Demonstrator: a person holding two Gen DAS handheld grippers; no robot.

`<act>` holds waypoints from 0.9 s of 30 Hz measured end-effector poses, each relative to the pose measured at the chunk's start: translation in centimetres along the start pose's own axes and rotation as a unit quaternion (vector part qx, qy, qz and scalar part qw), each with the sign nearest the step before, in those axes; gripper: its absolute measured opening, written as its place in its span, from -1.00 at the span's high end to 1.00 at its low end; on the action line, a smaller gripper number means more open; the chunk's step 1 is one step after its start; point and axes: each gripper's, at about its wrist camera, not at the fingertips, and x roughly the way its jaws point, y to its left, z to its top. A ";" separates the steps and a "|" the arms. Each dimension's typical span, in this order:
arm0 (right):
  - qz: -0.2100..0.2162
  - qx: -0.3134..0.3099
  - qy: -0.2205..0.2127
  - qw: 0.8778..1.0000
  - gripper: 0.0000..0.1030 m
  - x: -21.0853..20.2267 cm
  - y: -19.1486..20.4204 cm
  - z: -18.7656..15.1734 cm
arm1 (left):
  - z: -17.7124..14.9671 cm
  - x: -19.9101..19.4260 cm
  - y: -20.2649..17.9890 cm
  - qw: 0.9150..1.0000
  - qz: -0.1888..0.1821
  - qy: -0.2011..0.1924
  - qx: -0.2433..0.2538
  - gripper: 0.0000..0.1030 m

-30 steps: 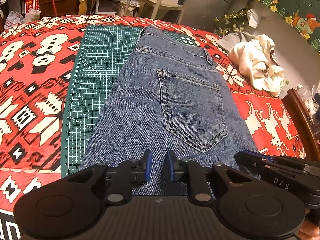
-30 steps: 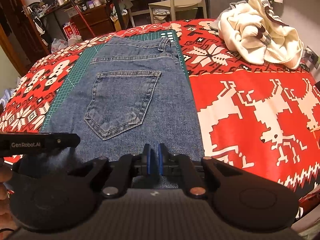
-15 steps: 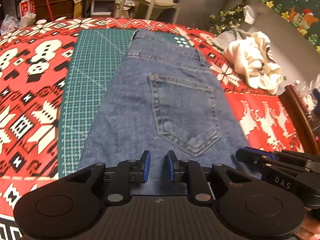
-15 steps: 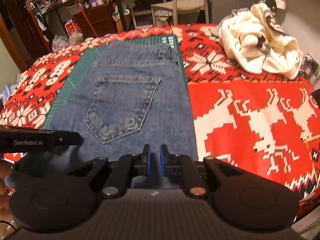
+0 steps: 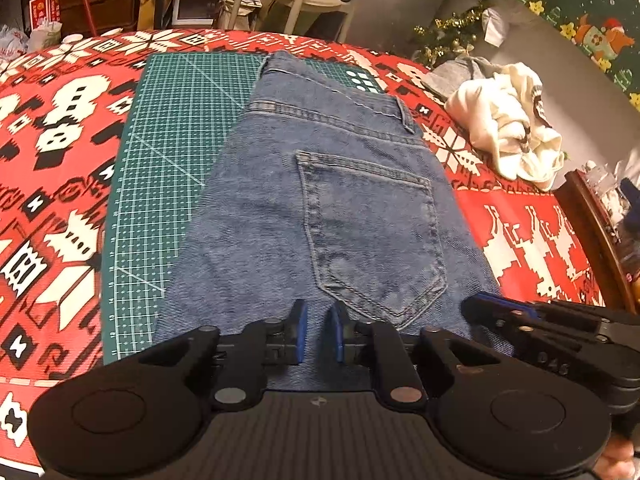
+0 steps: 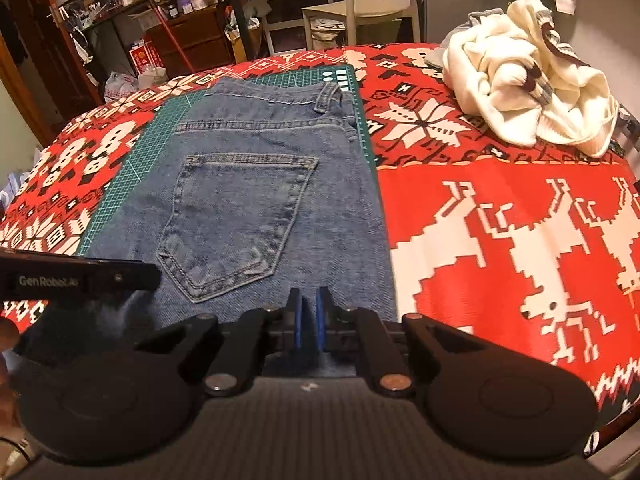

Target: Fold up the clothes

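- The blue denim jeans (image 5: pixel 320 208) lie flat and already doubled lengthwise. The back pocket (image 5: pixel 372 232) faces up, the waistband (image 5: pixel 332 108) points to the far edge of the bench, and the near end sits at the near edge under both tools.
- The step in hand looks like taking hold of that near end to carry it over toward the waistband.
- The left hand-held gripper (image 5: pixel 319 316) hangs over the near end, left of the pocket tip. Its jaws are closing, with a slim gap showing denim, and the pads do not visibly press on cloth yet.
- The right hand-held gripper (image 6: pixel 308 304) sits just inside the jeans' right edge with its jaws all but closed. I cannot tell whether it pinches any denim.
- Each grip should take every layer of the near end, since a top layer alone would peel away when lifted.
- The two grips should sit level and equally far in from the side edges, so that the fold line runs square across.
- Lift low and travel straight toward the far edge, keeping the side edges stacked.
- The green gridded cutting mat (image 5: pixel 160 160) beneath gives straight lines to judge squareness.
- The red patterned cloth (image 5: pixel 60 160) covers the bench around the mat, and dragging may rumple it.
- The crumpled white garment (image 5: pixel 508 128) lies well apart near the far right corner.
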 end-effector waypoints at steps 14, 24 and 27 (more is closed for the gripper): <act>0.087 0.034 -0.009 0.996 0.78 -1.1 -0.4 2.9 | 1.5 0.1 -1.0 0.997 -0.069 -0.024 0.013 0.85; 0.055 0.005 0.009 0.998 1.00 3.2 0.5 3.8 | 2.0 1.6 0.0 0.998 -0.054 -0.017 0.024 0.94; 0.029 0.014 0.002 0.999 1.00 2.6 -1.9 3.6 | 2.0 0.5 1.3 0.999 -0.002 -0.034 0.040 0.92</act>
